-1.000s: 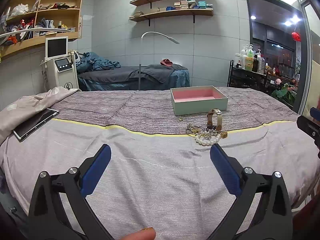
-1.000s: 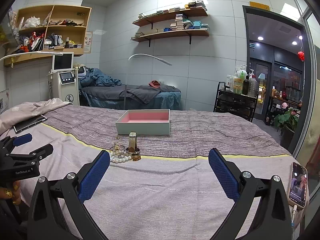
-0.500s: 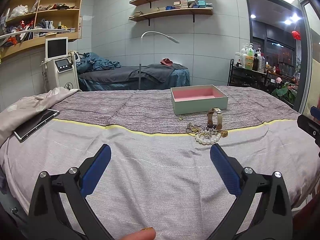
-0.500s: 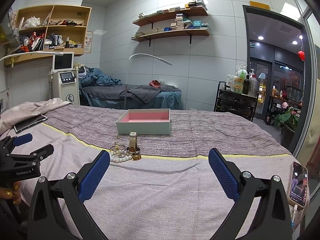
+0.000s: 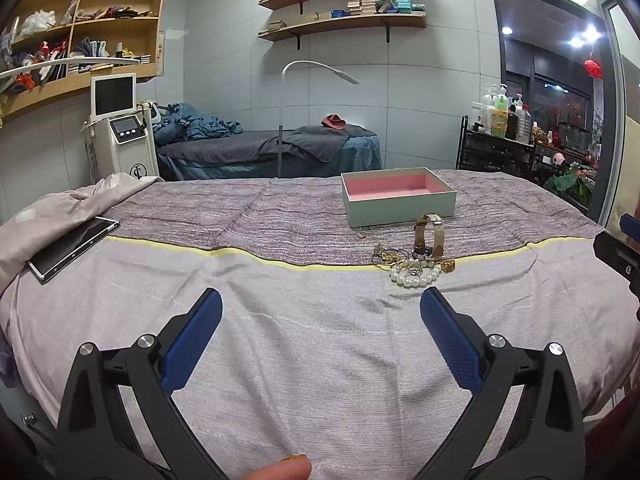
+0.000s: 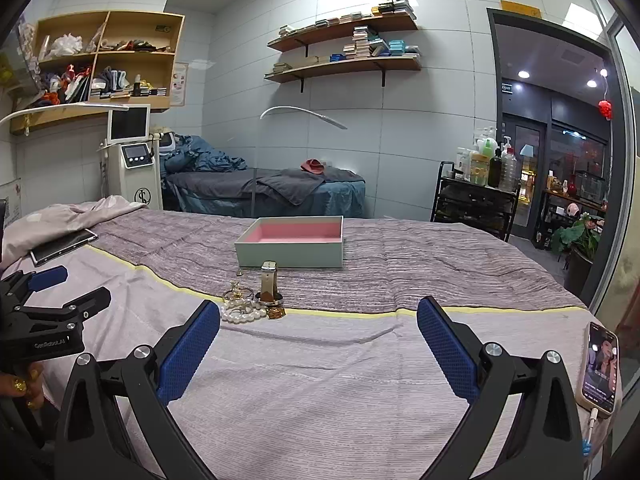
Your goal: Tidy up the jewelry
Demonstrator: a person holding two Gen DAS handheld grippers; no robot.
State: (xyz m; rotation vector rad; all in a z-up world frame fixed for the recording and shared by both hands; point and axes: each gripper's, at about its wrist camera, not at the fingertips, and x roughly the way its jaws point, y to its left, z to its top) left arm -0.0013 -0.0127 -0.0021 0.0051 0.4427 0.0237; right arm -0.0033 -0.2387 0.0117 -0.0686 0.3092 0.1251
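Nothing had visibly moved. Both the left hand-held gripper (image 5: 321, 308) and right hand-held gripper (image 6: 319, 316) gaped wide, empty, above the bed (image 5: 320, 360), near the jewelry pile (image 5: 412, 266), possibly tangled chains.

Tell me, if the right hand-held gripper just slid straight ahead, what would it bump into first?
Probably just the bedspread. The open right hand-held gripper points past the jewelry pile, which lies left of its line, and the box also sits slightly left. Depth is hard to judge.
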